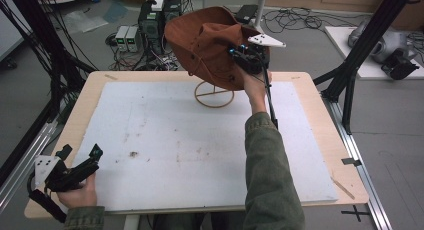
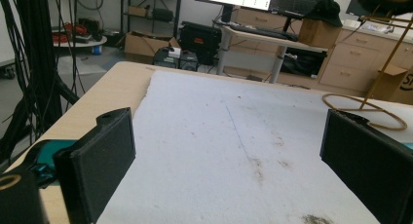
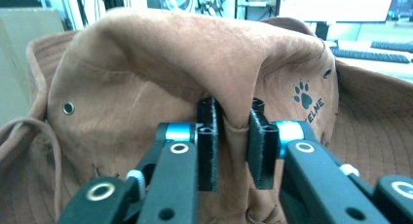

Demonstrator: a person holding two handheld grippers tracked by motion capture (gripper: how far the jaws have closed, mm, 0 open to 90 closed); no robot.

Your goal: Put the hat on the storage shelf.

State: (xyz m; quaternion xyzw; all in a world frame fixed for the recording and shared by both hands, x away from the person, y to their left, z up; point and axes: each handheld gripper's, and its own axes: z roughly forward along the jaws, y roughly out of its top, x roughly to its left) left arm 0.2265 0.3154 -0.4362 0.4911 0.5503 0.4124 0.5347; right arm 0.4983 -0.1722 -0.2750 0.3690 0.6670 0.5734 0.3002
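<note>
Straddling a raised fold of the brown hat (image 3: 146,87), the right gripper (image 3: 233,143) has its jaws narrow; a slight gap shows beside the fold, so the pads look eased off it. Hat sits atop the wire stand (image 1: 214,94), just beyond the jaws. Left gripper (image 1: 80,157) stands wide open over the white mat (image 2: 219,151), well apart from the hat.

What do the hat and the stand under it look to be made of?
The hat looks like soft brown suede or brushed cotton: matte and napped, folding limply, with metal eyelets and a printed paw mark. Which fabric exactly, I cannot tell. The stand seems to be thin metal wire in a gold or brass finish: a slim ring base with a rod rising from it.
</note>
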